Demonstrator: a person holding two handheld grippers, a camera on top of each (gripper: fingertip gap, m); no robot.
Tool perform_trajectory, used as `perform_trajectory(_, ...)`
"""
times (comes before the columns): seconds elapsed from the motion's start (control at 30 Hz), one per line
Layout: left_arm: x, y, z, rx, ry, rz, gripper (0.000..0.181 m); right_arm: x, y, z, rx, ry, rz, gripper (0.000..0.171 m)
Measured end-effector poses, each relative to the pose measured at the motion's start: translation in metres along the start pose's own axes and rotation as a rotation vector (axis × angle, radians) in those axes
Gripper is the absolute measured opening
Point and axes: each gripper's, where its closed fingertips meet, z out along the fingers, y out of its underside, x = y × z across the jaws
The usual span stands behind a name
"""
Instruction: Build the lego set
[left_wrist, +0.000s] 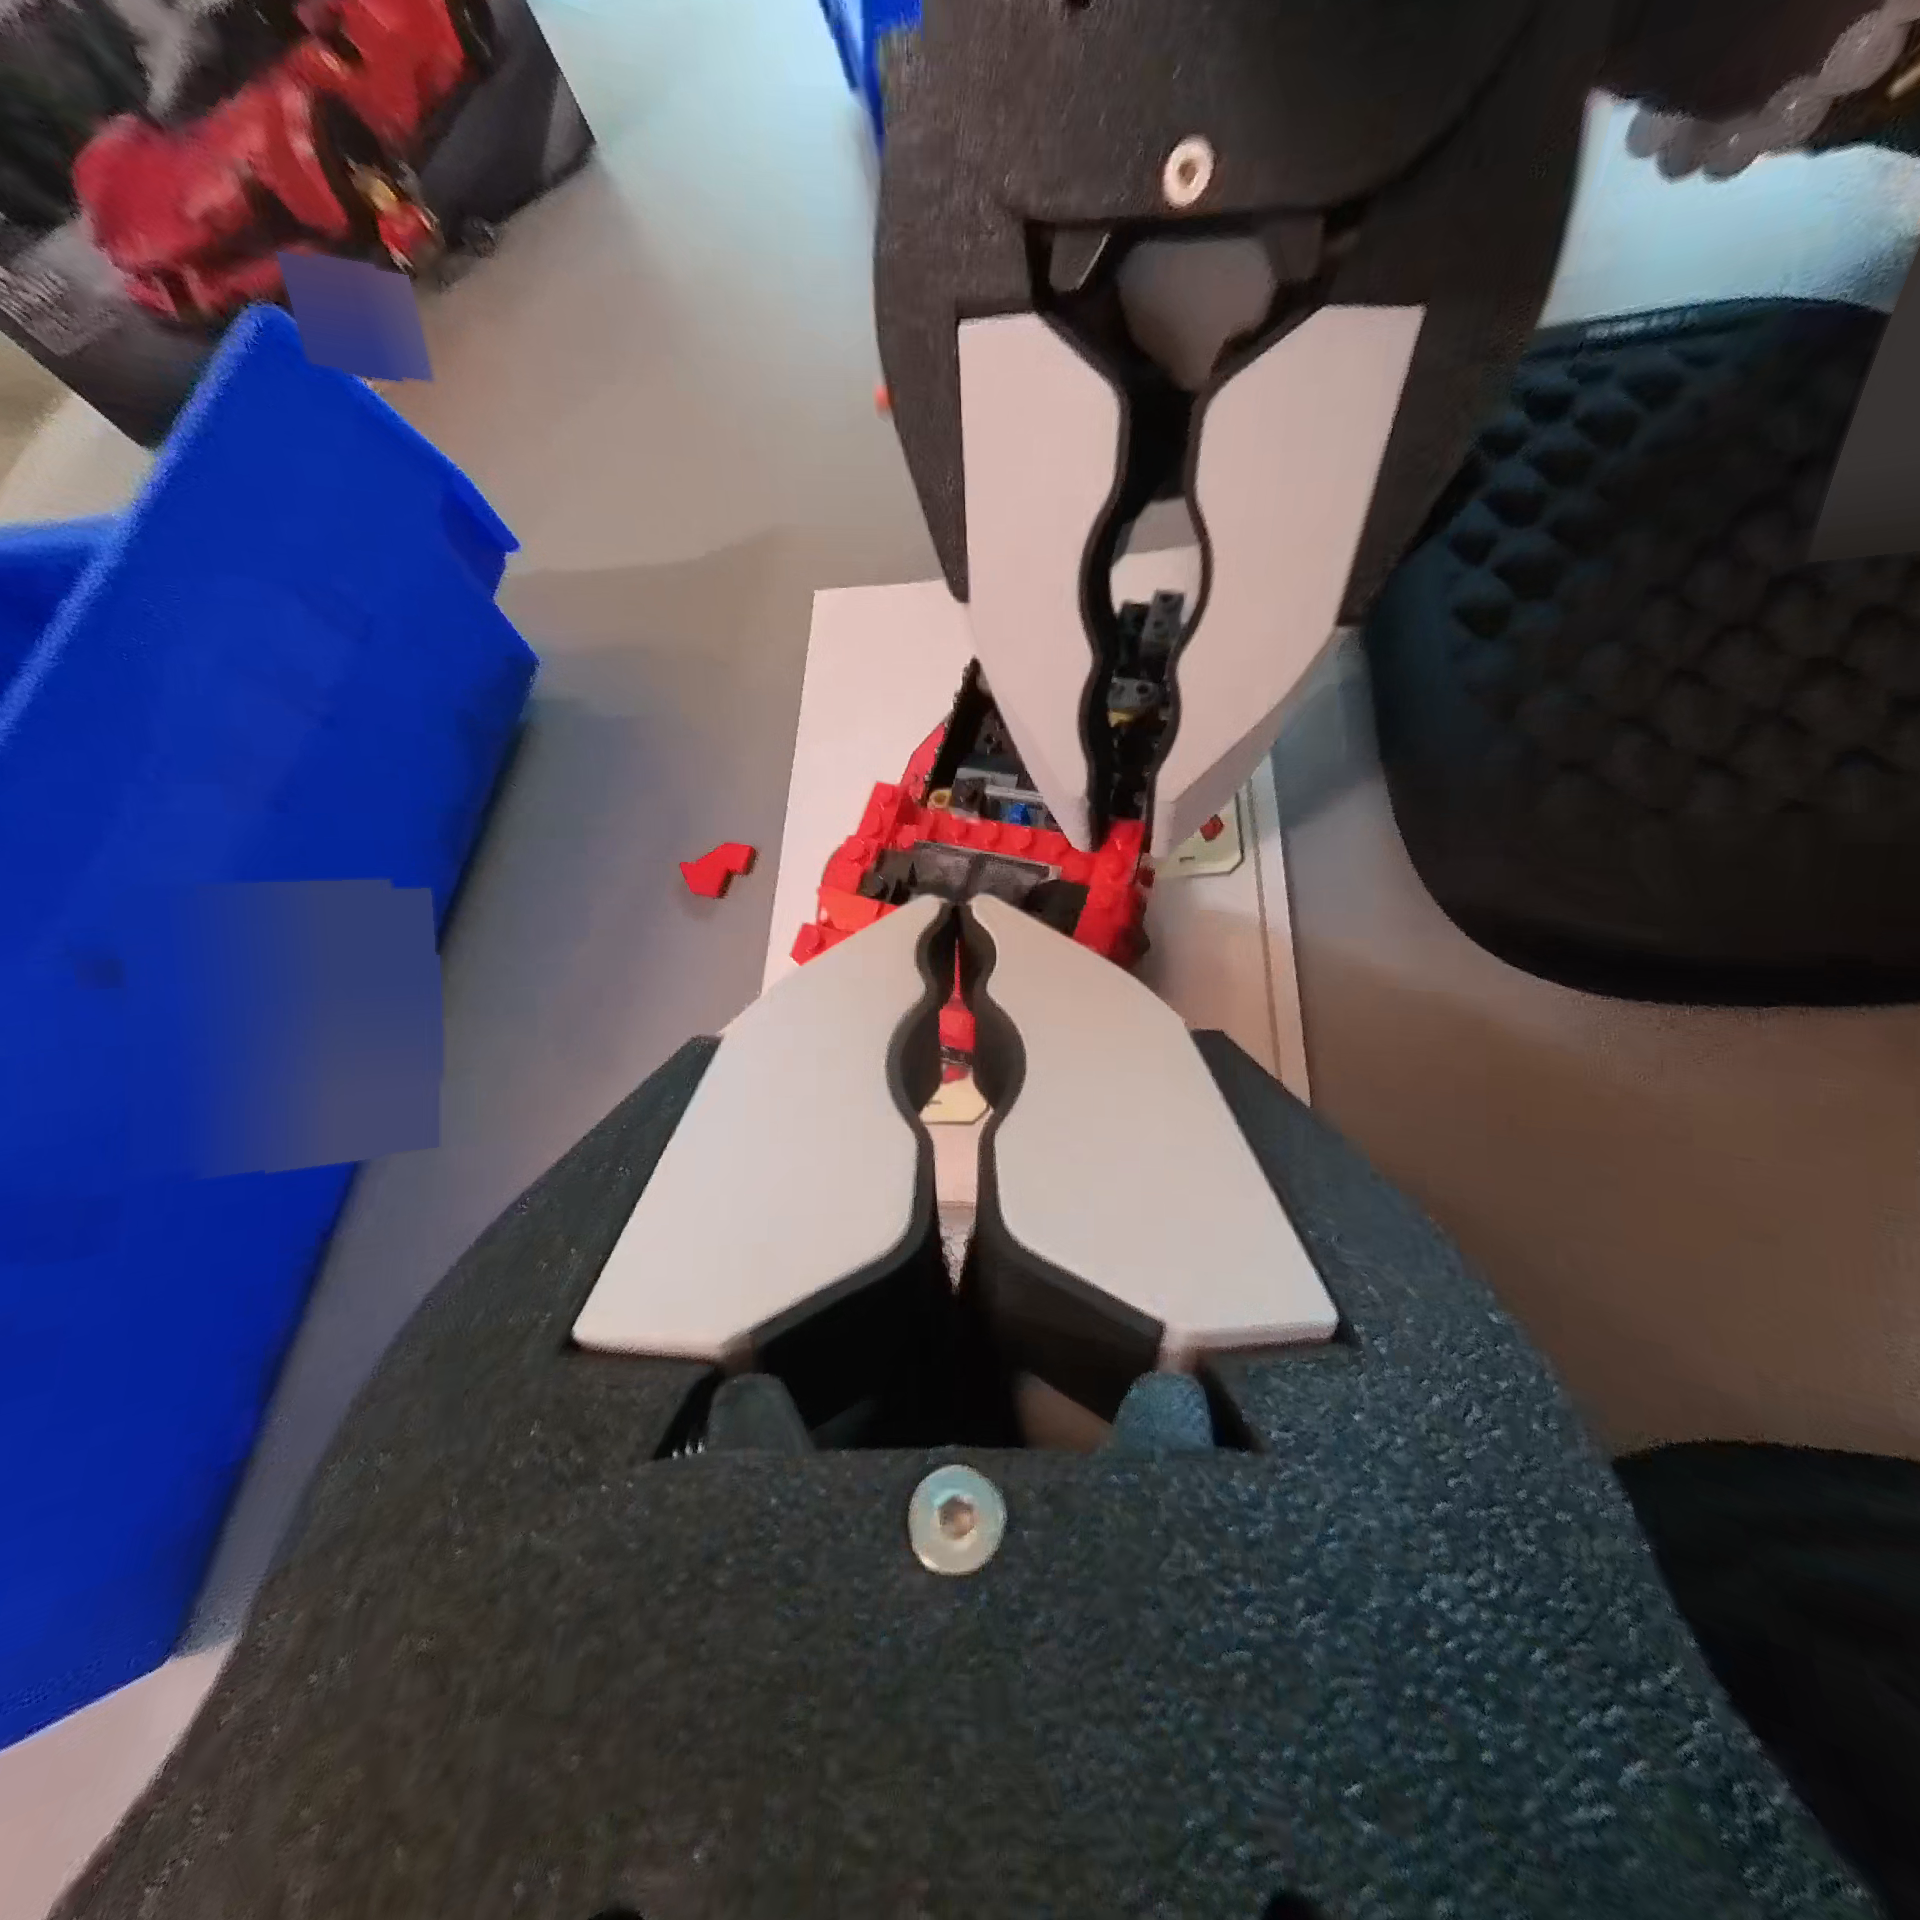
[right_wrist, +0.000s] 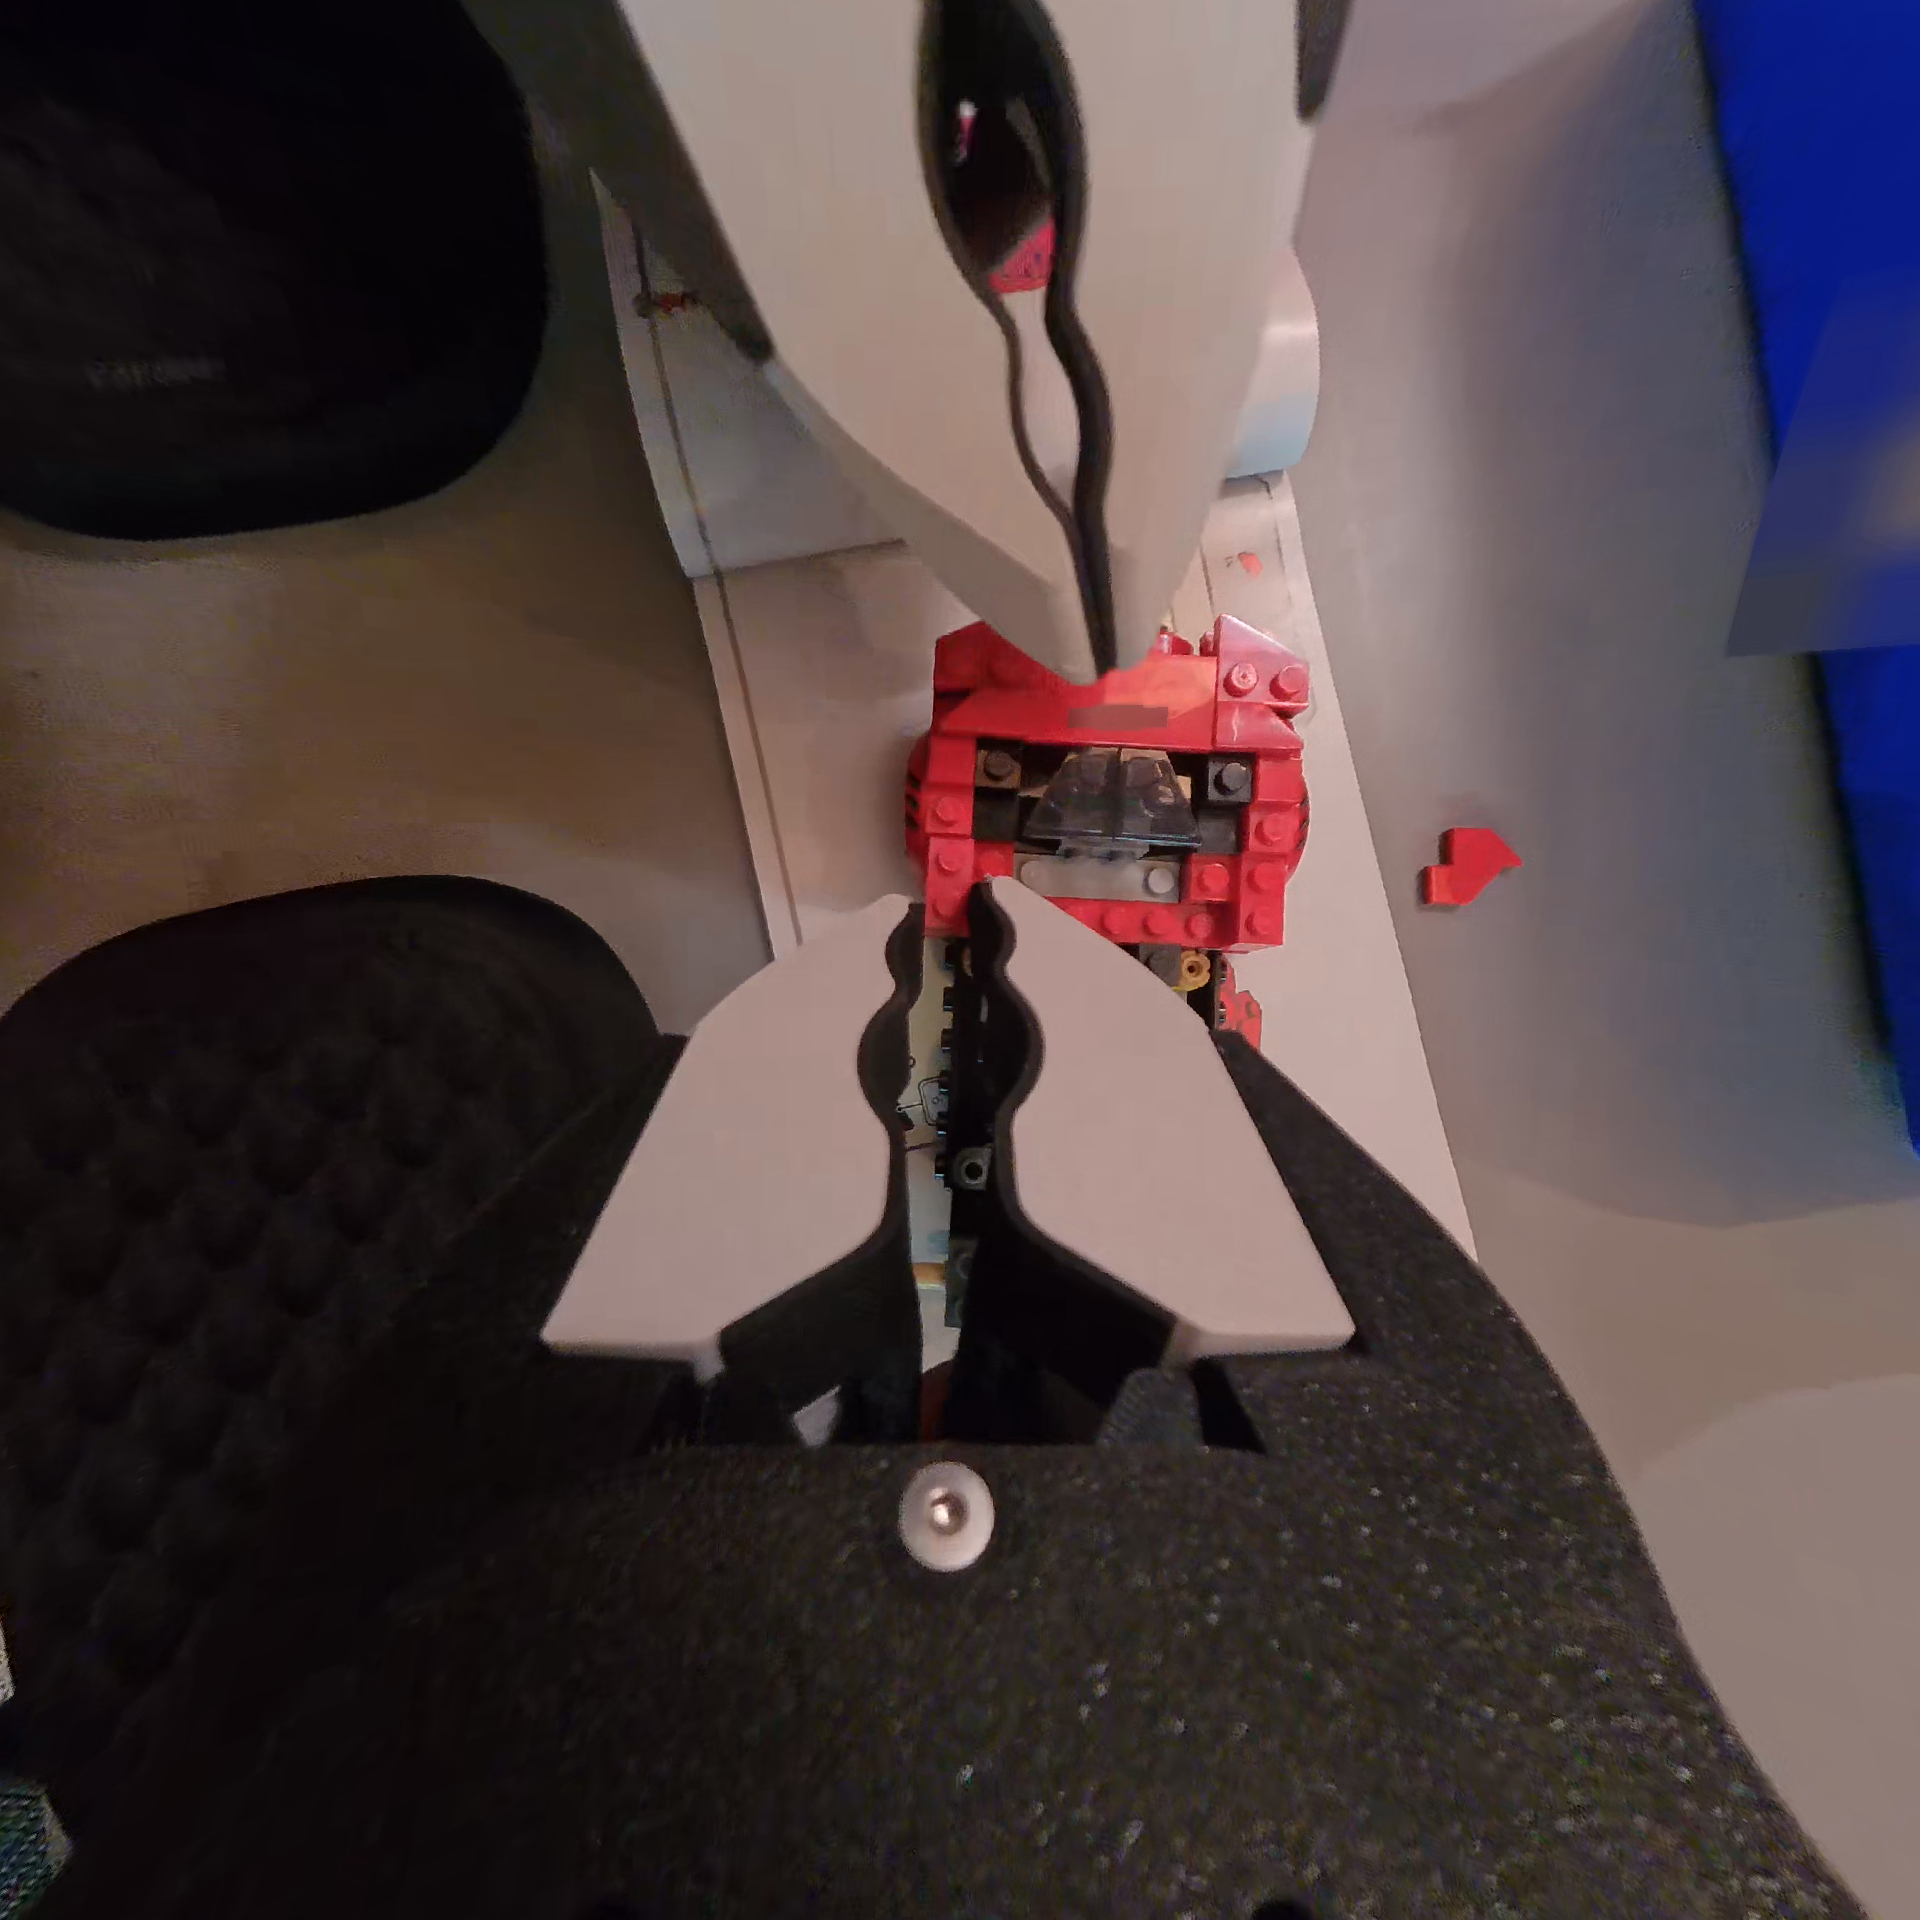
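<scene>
A partly built red and black lego car (left_wrist: 997, 847) lies on a white booklet (left_wrist: 883, 686) between my two grippers, which face each other. My left gripper (left_wrist: 956, 909) is shut on the car's near red end; in the right wrist view it comes down from the top (right_wrist: 1101, 657) and pinches the red hood. My right gripper (right_wrist: 948, 899) is shut on the car (right_wrist: 1101, 800), its fingers astride the black chassis beam. It shows in the left wrist view (left_wrist: 1127, 831) coming from above. The car's underside is hidden.
A loose red lego piece (left_wrist: 717, 868) (right_wrist: 1470, 862) lies on the table beside the booklet. A blue bin (left_wrist: 260, 831) (right_wrist: 1829, 416) stands close beyond it. A black textured cushion (left_wrist: 1662, 675) (right_wrist: 260, 1195) is on the other side. The set's box (left_wrist: 260, 156) stands at the back. The gap from one gripper's tips to the other's is roughly 5 cm. Both grippers' tips are roughly 10 cm from the loose red lego piece (left_wrist: 717, 868). The right camera catches it too, in the right wrist view (right_wrist: 1468, 864).
</scene>
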Motion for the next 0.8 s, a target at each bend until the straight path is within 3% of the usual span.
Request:
perform_trajectory(0.2, -0.0003, 0.0116, 0.0113, -0.084, 0.084, -0.063, 0.0, 0.0002, 0.0, 0.0, -0.01, 0.009, -0.007, 0.009)
perform_trajectory(0.53, -0.0001, 0.0126, 0.011, -0.112, 0.067, -0.052, 0.0, 0.0011, 0.0003, 0.0001, -0.065, 0.086, -0.072, 0.009)
perform_trajectory(0.8, 0.0003, 0.0123, 0.0109, -0.104, 0.066, -0.047, 0.0, 0.0015, 0.0017, 0.002, -0.065, 0.041, 0.016, 0.009)
